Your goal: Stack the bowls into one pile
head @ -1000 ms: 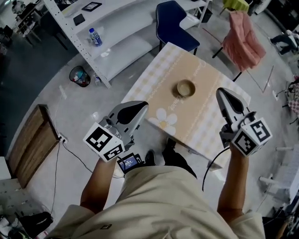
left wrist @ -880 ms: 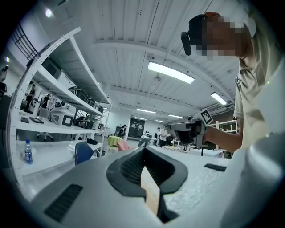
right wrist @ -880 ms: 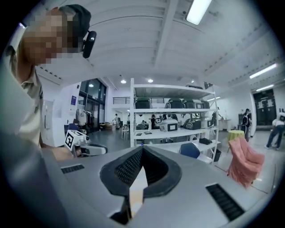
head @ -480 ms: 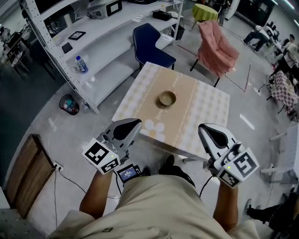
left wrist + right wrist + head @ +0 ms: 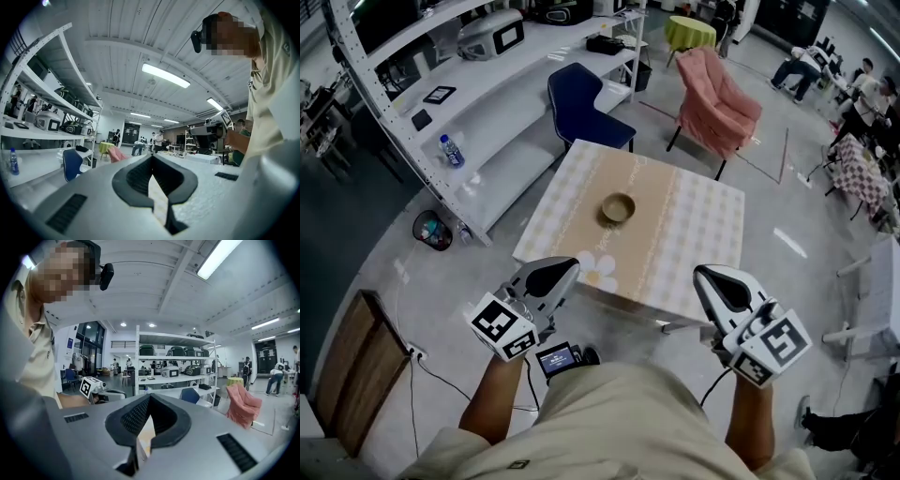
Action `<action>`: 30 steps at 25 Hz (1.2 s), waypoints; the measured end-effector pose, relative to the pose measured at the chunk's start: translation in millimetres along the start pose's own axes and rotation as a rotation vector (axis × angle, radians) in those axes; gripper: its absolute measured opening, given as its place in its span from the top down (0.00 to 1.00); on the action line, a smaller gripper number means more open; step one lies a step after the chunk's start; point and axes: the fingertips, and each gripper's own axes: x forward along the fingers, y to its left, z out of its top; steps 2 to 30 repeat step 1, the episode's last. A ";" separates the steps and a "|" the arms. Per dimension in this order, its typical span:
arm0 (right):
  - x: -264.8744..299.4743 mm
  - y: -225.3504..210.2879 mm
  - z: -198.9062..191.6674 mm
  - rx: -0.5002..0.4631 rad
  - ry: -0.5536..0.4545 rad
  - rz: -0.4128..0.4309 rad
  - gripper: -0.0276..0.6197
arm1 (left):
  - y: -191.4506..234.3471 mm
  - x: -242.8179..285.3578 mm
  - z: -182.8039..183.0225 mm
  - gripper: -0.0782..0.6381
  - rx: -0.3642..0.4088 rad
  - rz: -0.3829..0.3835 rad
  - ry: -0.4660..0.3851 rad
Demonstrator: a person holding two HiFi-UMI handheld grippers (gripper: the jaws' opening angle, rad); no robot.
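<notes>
I hold my left gripper [image 5: 551, 273] at the lower left of the head view and my right gripper [image 5: 715, 278] at the lower right. Both point up the frame, roughly level and well apart. The 2 pairs of jaws are closed tip to tip with nothing between them. My left forearm [image 5: 492, 405] and right forearm [image 5: 752, 424] run bare toward the bottom edge.

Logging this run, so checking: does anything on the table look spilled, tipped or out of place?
Nothing stands out. The bowl pile sits upright near the middle of the table, with no spill or damage visible around it.
</notes>
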 end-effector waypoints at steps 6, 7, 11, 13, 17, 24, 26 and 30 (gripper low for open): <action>-3.2 -1.1 -0.9 0.002 0.002 0.002 0.95 | -2.7 1.7 -0.6 0.88 -0.001 0.002 0.003; -3.2 -1.1 -0.9 0.002 0.002 0.002 0.95 | -2.7 1.7 -0.6 0.88 -0.001 0.002 0.003; -3.2 -1.1 -0.9 0.002 0.002 0.002 0.95 | -2.7 1.7 -0.6 0.88 -0.001 0.002 0.003; -3.2 -1.1 -0.9 0.002 0.002 0.002 0.95 | -2.7 1.7 -0.6 0.88 -0.001 0.002 0.003; -3.2 -1.1 -0.9 0.002 0.002 0.002 0.95 | -2.7 1.7 -0.6 0.88 -0.001 0.002 0.003; -3.2 -1.1 -0.9 0.002 0.002 0.002 0.95 | -2.7 1.7 -0.6 0.88 -0.001 0.002 0.003; -3.2 -1.1 -0.9 0.002 0.002 0.002 0.95 | -2.7 1.7 -0.6 0.88 -0.001 0.002 0.003; -3.2 -1.1 -0.9 0.002 0.002 0.002 0.95 | -2.7 1.7 -0.6 0.88 -0.001 0.002 0.003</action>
